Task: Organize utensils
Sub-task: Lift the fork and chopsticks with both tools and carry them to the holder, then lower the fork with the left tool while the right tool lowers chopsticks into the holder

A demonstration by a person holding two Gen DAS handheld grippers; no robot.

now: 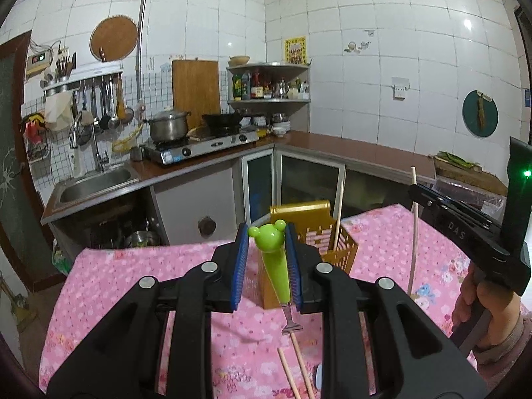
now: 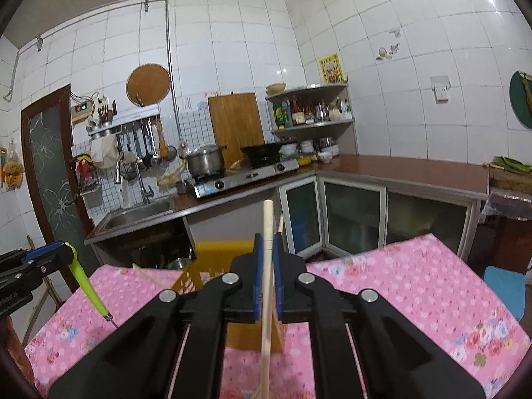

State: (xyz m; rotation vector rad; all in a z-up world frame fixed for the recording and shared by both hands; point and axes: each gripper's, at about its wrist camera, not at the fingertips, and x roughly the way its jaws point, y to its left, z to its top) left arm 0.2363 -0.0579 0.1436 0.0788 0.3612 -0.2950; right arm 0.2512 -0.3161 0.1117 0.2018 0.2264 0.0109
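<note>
My left gripper (image 1: 267,239) is shut on a green fork with a bear-head handle (image 1: 270,236), its metal tines (image 1: 292,324) pointing down above the pink flowered tablecloth (image 1: 133,282). It also shows in the right wrist view (image 2: 88,282). My right gripper (image 2: 268,256) is shut on a pale wooden chopstick (image 2: 267,282), held upright; it also shows in the left wrist view (image 1: 413,232). A yellow slotted utensil holder (image 1: 319,236) stands on the table just beyond both grippers, with one chopstick (image 1: 339,206) standing in it. Two chopsticks (image 1: 296,365) lie on the cloth below the fork.
The table's far edge drops to the kitchen floor. Beyond are the counter with a sink (image 1: 96,179), a gas stove with a pot (image 1: 168,126) and a wok (image 1: 222,121), and lower cabinets. A blue stool (image 2: 505,289) stands at the table's right.
</note>
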